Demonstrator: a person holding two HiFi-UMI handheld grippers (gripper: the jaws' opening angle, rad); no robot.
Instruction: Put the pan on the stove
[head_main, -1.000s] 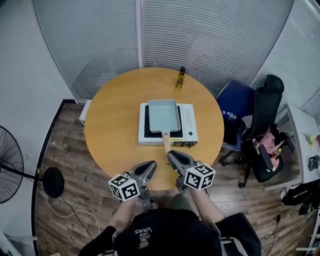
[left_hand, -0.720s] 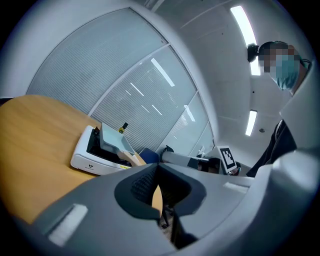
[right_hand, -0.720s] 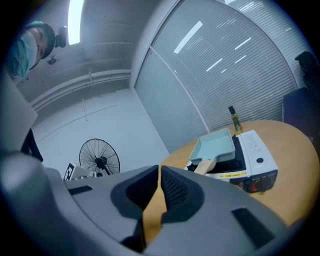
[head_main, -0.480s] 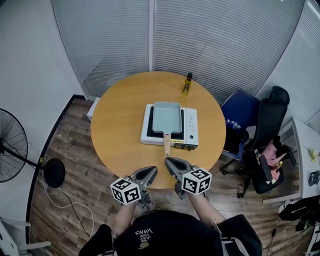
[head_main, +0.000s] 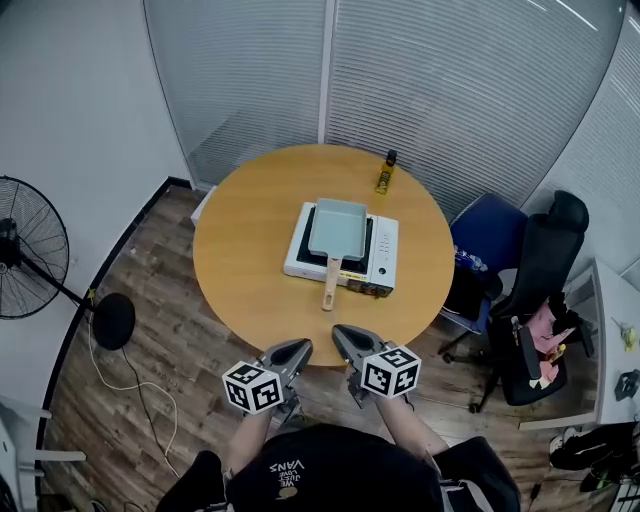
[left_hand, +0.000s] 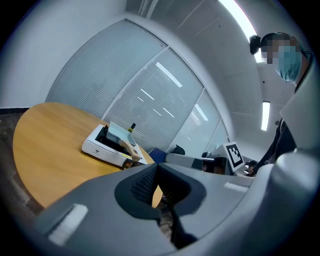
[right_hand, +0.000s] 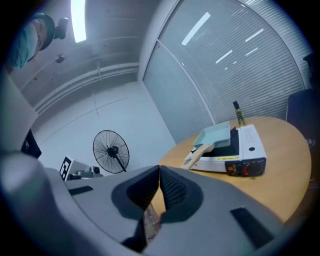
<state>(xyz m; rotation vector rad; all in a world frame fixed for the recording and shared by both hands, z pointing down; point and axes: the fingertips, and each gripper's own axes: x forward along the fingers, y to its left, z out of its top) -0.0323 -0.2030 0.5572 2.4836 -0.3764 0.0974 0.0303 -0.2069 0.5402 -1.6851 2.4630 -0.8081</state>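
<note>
Head view, near edge: my shirt (head_main: 300, 463) carries white print, seen upside down, whose largest word reads "VANS"; the smaller lines beside it are too small to read. The left cube (head_main: 251, 387) and right cube (head_main: 390, 371) bear black-and-white square code markers, without letters. Left gripper view: the stove (left_hand: 100, 150) shows a small dark logo on its near wall, illegible.

Pale blue rectangular pan (head_main: 337, 227) atop white stove (head_main: 378, 252); wooden handle outward

Round table (head_main: 250, 262) w/ stove (head_main: 385, 250) (centre) + bottle (head_main: 385, 174) near edge.
</note>
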